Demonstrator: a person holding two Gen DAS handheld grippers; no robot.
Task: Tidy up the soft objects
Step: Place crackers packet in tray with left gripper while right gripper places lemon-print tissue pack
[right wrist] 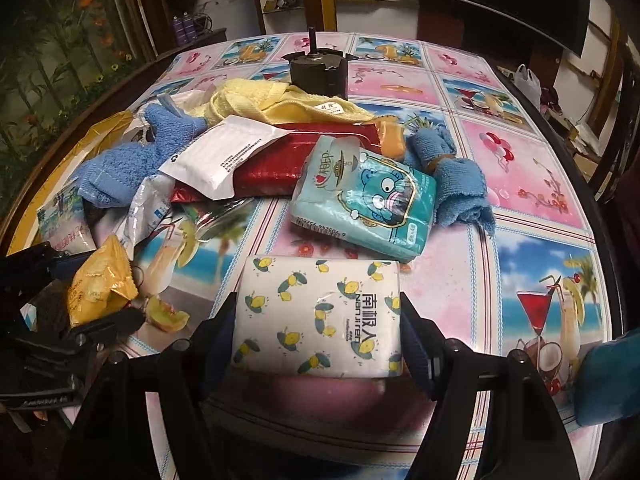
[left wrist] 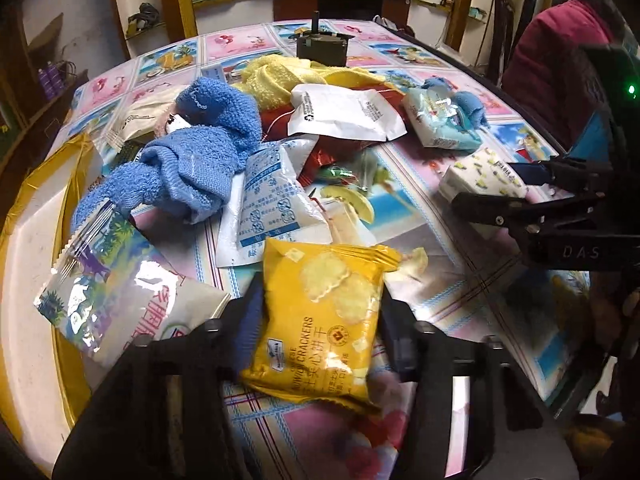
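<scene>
A yellow cracker packet sits between the fingers of my left gripper, whose pads press its sides; the right wrist view shows that packet crumpled in those jaws. My right gripper is shut on a white tissue pack printed with lemons, one finger on each long side. From the left wrist view this tissue pack shows at the right, in the right gripper. Behind lie a blue towel, a yellow towel, a teal tissue pack and a small blue cloth.
Pouches pile mid-table: a white one, a blue-printed one, a red one and a palm-print snack bag. A dark cylinder stands at the back. A yellow-rimmed tray is left; a person in maroon sits right.
</scene>
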